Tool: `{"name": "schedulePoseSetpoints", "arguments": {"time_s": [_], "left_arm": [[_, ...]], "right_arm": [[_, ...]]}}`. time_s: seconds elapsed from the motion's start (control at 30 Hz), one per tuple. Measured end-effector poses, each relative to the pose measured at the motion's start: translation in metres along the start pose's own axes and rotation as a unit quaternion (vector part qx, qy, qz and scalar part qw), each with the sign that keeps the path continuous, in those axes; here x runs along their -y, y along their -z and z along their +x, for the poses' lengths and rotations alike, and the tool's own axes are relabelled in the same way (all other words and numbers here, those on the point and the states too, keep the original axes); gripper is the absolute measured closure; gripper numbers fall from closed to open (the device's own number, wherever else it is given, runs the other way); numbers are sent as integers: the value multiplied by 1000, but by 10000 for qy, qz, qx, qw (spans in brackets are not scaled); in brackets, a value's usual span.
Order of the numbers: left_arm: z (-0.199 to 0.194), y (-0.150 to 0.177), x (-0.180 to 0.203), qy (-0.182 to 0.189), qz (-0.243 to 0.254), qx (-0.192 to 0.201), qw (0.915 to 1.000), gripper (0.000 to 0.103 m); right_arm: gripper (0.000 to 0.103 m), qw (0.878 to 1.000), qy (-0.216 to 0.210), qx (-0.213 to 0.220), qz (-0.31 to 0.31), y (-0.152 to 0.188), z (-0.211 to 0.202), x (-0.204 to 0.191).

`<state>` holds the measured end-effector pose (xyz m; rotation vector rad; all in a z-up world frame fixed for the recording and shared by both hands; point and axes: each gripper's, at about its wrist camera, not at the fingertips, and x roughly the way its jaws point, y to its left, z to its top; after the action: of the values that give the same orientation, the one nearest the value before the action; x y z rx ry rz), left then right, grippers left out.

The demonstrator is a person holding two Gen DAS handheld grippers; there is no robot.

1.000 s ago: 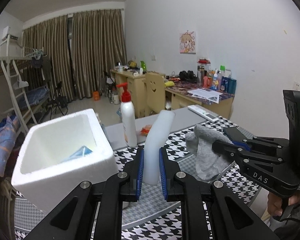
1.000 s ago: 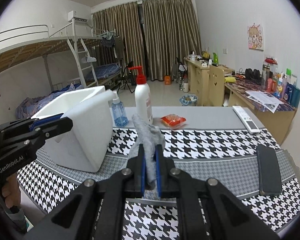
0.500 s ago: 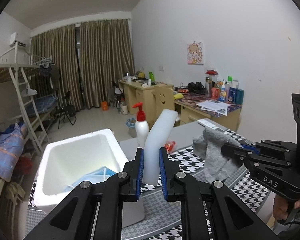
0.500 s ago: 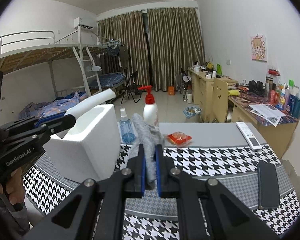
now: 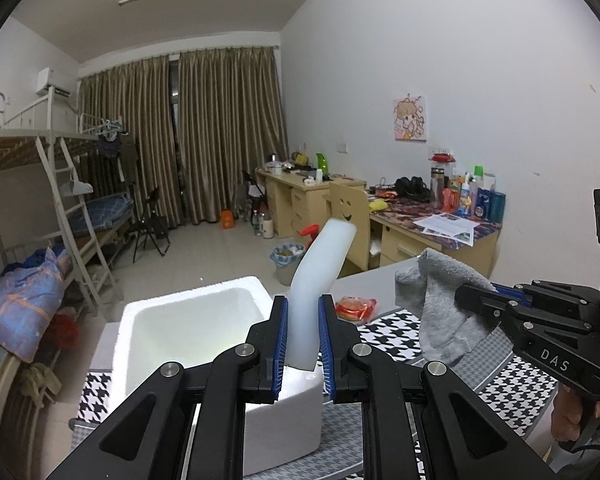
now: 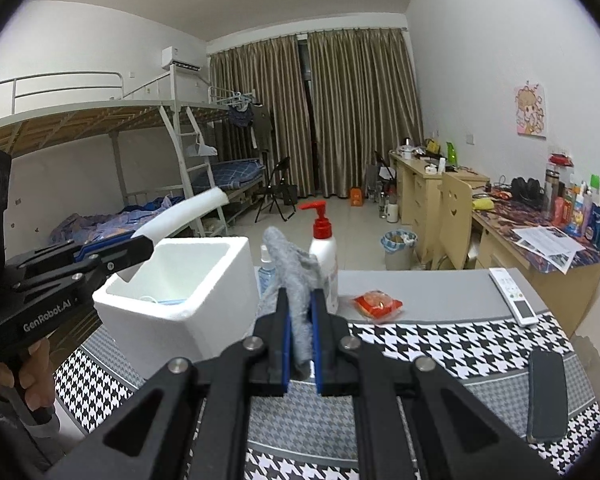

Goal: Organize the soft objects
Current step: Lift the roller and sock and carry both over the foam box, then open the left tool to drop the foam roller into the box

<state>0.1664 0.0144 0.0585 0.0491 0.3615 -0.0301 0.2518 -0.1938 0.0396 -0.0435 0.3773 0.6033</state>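
Note:
My left gripper (image 5: pixel 302 344) is shut on a white foam strip (image 5: pixel 320 280) that bends upward, held above the near rim of the white foam box (image 5: pixel 140 320). In the right wrist view the same strip (image 6: pixel 188 210) sticks out over the box (image 6: pixel 220 280) from the left gripper (image 6: pixel 140 246). My right gripper (image 6: pixel 300 344) is shut on a grey cloth (image 6: pixel 296 276), lifted above the houndstooth table (image 6: pixel 440 340). The cloth (image 5: pixel 440 296) hangs from the right gripper (image 5: pixel 466 294) in the left wrist view. Something light blue (image 6: pixel 168 301) lies inside the box.
Behind the box stand a red-capped pump bottle (image 6: pixel 326 256) and a small blue spray bottle (image 6: pixel 266 276). A red packet (image 6: pixel 378 304), a white remote (image 6: pixel 514 298) and a dark phone (image 6: pixel 546 396) lie on the table. A hand (image 6: pixel 28 364) grips the left handle.
Both grippers have risen with their loads. The foam box now sits lower in both views, and the foam strip stands over its near rim.

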Motion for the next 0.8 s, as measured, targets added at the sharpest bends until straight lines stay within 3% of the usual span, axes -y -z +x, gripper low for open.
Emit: {"name": "schedulePoseSetpoints", "arguments": {"time_s": [0.8], "left_arm": [[-1, -9, -39, -775, -307, 139, 9964, 86]], "right_arm": [[91, 9980, -489, 53, -397, -31, 29, -38]]}}
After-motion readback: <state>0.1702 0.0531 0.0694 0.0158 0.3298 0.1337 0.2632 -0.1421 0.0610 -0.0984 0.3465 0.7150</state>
